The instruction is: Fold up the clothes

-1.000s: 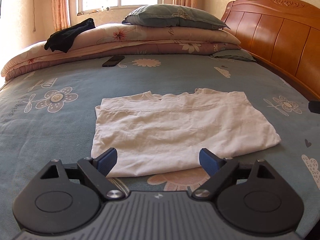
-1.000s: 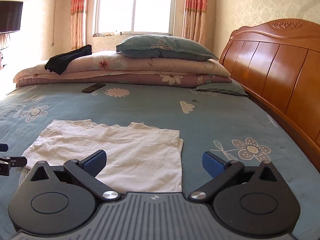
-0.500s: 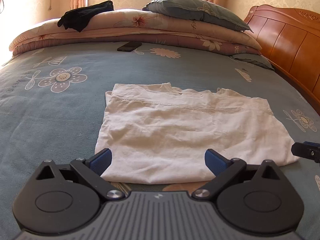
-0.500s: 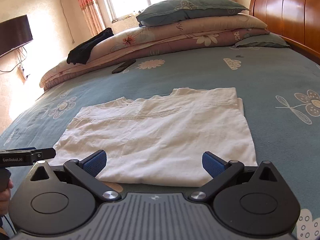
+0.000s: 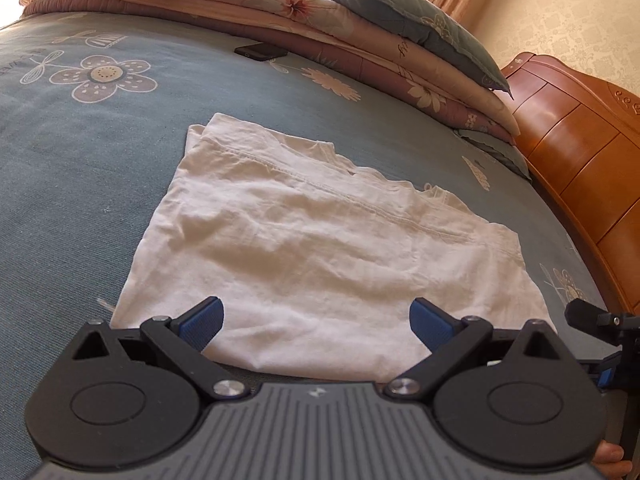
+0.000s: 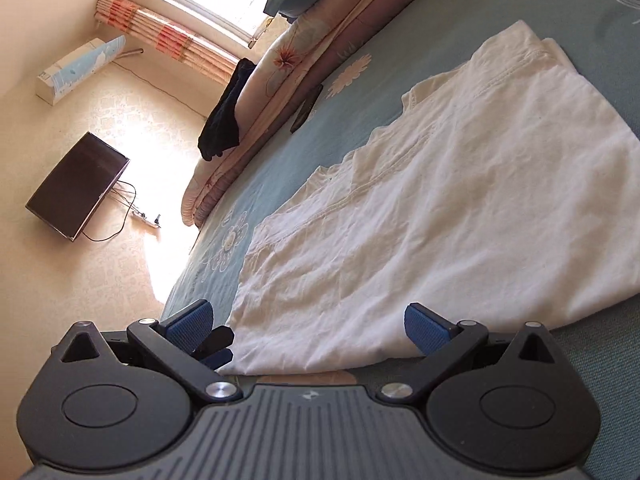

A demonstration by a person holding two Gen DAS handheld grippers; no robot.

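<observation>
A white garment [image 5: 312, 256] lies folded into a flat rectangle on the blue flowered bedspread [image 5: 80, 168]. My left gripper [image 5: 316, 322] is open, its blue pads over the garment's near edge, toward the near left corner. My right gripper [image 6: 310, 328] is open and strongly tilted, its pads over the garment [image 6: 440, 216] at the near edge. The right gripper's tip shows at the right edge of the left wrist view [image 5: 600, 322]. The left gripper's tip shows behind the right gripper's left pad [image 6: 218, 346]. Neither holds anything.
Folded quilts and a pillow [image 5: 400, 16] are stacked at the far side of the bed, with a black garment [image 6: 224, 120] on them. A dark phone [image 5: 260, 51] lies by the quilts. The wooden headboard [image 5: 580, 148] is at the right. A television [image 6: 76, 186] hangs on the wall.
Both grippers have moved closer to the garment's near edge and tilted, the right one strongly. Both stayed open. The garment has not moved.
</observation>
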